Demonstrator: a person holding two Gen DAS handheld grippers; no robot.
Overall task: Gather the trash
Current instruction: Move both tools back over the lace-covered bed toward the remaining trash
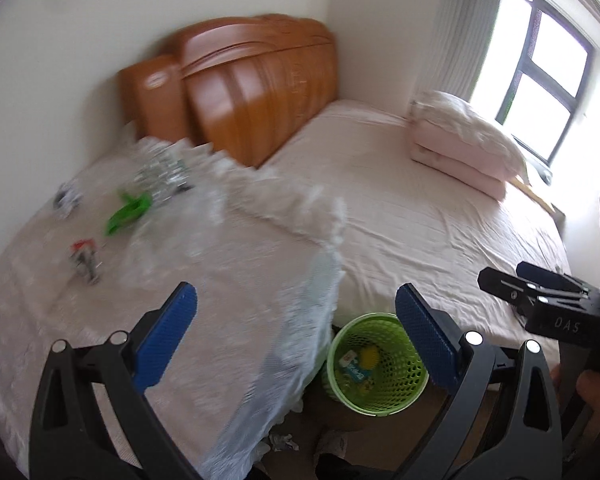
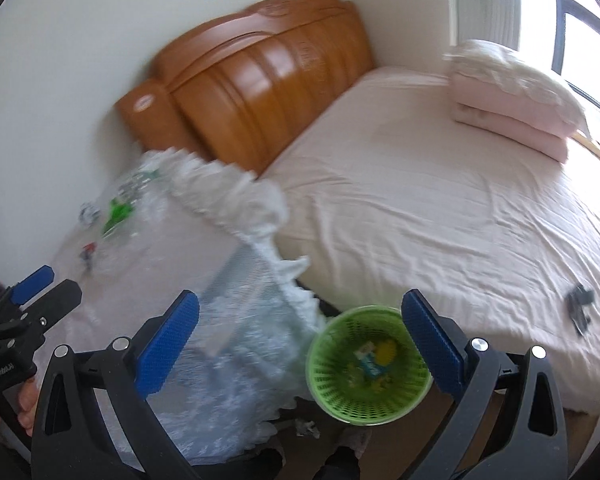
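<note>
Both claws, left claw [image 1: 296,336] and right claw [image 2: 300,340], gape above green basket [image 2: 332,400].

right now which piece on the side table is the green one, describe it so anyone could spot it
Start at the wooden headboard; beside it stands a low table under a clear plastic cover. The green wrapper lies near its far end, the only bright green piece there.

Motion blur smears the litter on the desk [image 1: 100,320]: a green scrap [image 1: 126,210], a red-capped item [image 1: 85,260] and a crumpled wad [image 1: 66,200] cannot be identified. The bin's [image 2: 324,392] contents are too small to name, and its base is hidden.
</note>
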